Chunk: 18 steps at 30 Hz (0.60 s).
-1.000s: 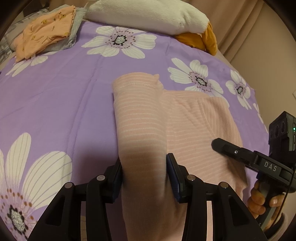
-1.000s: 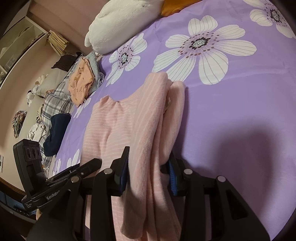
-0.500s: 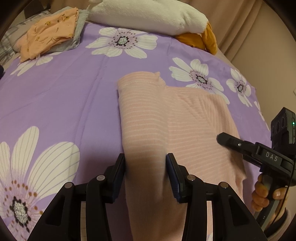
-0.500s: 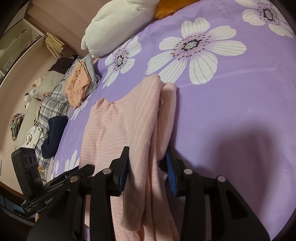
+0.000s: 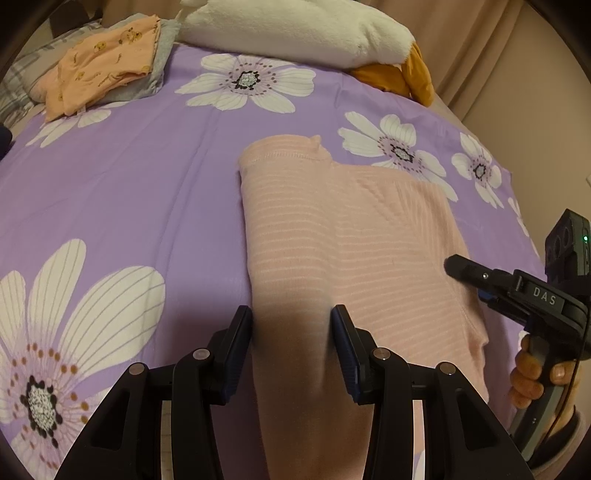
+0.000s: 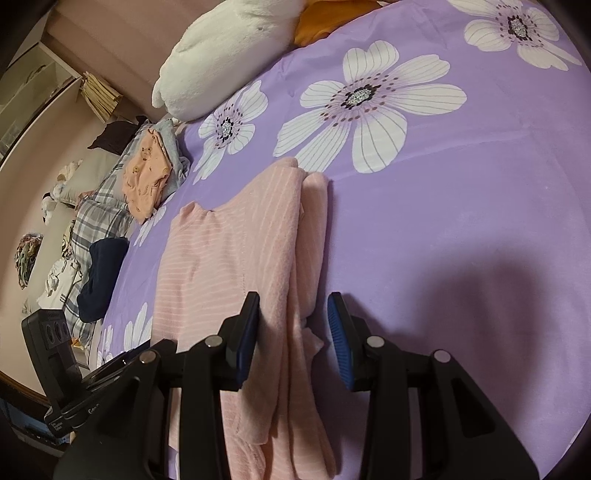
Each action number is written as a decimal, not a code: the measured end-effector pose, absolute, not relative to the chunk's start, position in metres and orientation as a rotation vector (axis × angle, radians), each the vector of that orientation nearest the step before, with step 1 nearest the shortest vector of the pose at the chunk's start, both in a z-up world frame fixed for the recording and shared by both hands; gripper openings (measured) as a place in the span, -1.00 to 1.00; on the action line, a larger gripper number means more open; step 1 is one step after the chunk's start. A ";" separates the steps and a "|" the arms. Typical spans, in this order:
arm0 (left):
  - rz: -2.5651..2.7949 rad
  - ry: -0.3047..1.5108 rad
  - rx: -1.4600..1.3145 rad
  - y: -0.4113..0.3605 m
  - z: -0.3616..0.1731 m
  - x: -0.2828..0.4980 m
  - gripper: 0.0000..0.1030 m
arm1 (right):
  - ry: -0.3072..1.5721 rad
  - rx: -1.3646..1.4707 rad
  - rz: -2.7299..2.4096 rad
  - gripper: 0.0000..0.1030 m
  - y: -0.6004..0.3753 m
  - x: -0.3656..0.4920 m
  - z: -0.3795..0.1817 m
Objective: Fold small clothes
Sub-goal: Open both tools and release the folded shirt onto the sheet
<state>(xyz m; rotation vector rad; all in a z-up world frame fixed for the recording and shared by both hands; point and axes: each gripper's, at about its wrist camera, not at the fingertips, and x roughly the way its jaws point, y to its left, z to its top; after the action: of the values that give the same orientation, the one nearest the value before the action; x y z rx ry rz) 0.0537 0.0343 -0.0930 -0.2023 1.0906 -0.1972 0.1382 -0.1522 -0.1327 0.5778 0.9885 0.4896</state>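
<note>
Pink striped top (image 5: 343, 240) lies flat on the bedspread (image 5: 129, 192), both grippers' jaws spread apart over its edges.

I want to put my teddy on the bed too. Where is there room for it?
There is bare purple flowered bedsheet between the pink striped top and the orange folded clothes, and more on the top's other side. It is crowded along the head, by the white plush pillow, and where the left gripper and right gripper work.
</note>
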 end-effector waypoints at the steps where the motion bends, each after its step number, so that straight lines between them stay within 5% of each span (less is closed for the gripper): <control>1: -0.197 1.091 -0.202 0.035 -0.093 0.052 -0.17 | 0.989 0.578 0.489 -0.28 -0.152 0.138 -0.133; 18: -0.190 1.092 -0.207 0.037 -0.094 0.036 -0.17 | 0.984 0.557 0.465 -0.28 -0.156 0.134 -0.130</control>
<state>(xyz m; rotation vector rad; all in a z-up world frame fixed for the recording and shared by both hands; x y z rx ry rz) 0.0359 0.0373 -0.0935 -0.2074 1.0919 -0.1903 0.1339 -0.1564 -0.1304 0.5574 0.9839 0.4649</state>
